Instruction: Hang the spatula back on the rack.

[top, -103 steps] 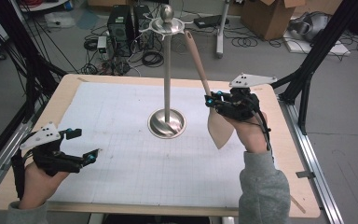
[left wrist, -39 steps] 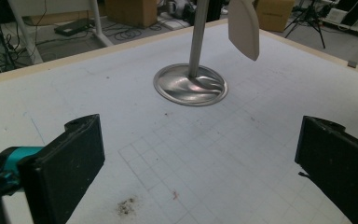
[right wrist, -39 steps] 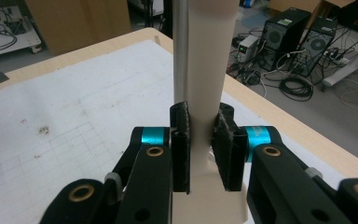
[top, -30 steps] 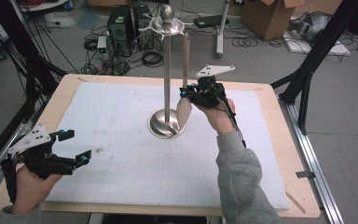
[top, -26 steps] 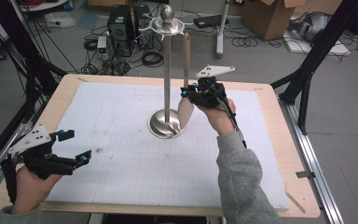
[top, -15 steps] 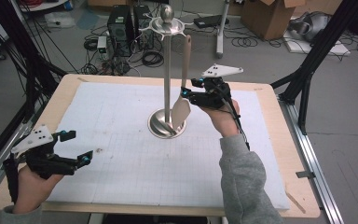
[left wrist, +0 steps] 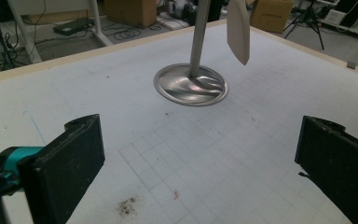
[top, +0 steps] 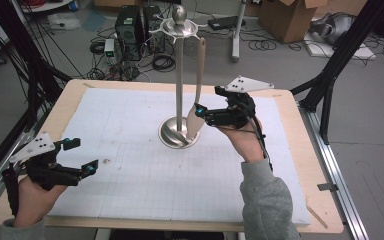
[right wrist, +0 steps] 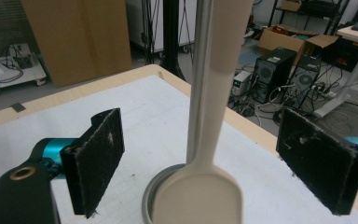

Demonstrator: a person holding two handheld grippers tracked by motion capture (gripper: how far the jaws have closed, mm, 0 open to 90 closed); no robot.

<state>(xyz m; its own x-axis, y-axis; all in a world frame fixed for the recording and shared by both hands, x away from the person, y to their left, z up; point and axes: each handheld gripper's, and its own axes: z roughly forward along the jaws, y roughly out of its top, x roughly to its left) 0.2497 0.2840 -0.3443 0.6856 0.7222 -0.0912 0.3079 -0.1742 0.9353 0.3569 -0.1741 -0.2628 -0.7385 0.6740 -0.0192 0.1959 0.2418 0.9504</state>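
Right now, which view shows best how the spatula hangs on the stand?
The high view: the whole spatula hangs from the stand's top ring. The right gripper view shows handle and blade close up; the left gripper view shows the blade tip.

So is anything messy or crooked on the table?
Nothing is really wrong. The spatula hangs straight from the metal stand. Only a few small dark specks dirty the white mat.
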